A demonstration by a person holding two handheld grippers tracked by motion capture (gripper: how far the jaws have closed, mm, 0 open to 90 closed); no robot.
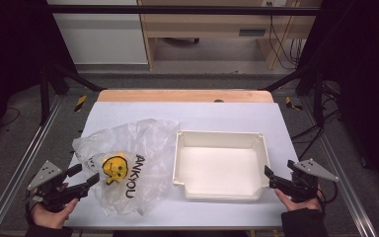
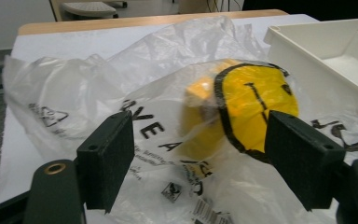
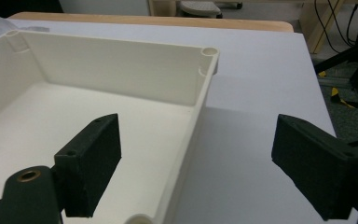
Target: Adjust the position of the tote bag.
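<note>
A clear plastic bag (image 1: pixel 133 153) is carrying black letters reading "ANKYOU" in the high view. In the left gripper view it is also showing a triangle mark, a barcode and small print, probably too blurred to read. A yellow smiley face (image 2: pixel 256 105) is showing on the bag.

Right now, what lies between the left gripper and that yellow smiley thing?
Only the clear crinkled plastic bag that wraps the yellow smiley-face object. In the left gripper view, the left gripper stands open, with bag film between its pads.
</note>
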